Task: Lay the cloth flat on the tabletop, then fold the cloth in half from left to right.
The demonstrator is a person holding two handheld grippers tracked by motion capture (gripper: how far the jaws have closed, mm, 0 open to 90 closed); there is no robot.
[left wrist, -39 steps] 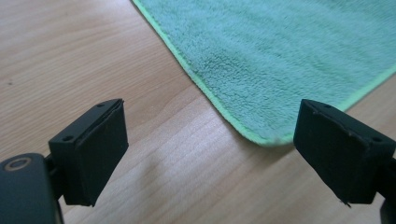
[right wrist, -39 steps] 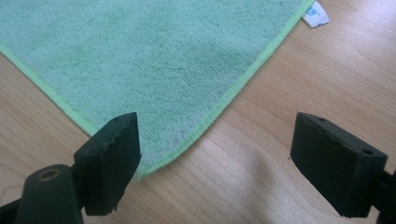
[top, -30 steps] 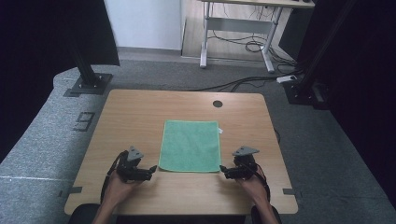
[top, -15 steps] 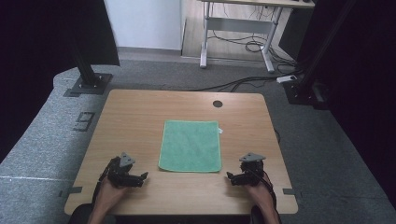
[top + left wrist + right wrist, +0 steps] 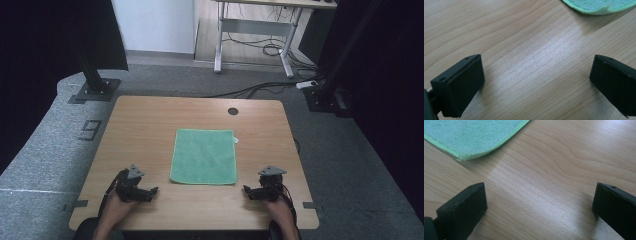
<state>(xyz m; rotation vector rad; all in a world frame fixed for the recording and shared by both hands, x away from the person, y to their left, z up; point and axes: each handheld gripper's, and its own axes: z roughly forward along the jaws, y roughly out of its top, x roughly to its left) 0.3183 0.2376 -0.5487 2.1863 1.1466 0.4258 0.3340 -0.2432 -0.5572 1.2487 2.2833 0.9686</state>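
Wooden surface (image 5: 150, 125) in a dim room: jaws of left gripper (image 5: 150, 192) and right gripper (image 5: 248, 191), just opened wide and empty, flank the flat green cloth (image 5: 204, 156); next, each should probably take a near corner.

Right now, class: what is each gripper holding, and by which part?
Nothing. The left gripper and right gripper stand open over bare table, apart from the green cloth.

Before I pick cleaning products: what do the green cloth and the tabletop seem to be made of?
The green cloth looks like microfibre or terry: a fuzzy, matte pile with a stitched edge. The tabletop looks like light wood or a wood-grain laminate: fine grain lines, smooth, with a soft sheen where light falls.
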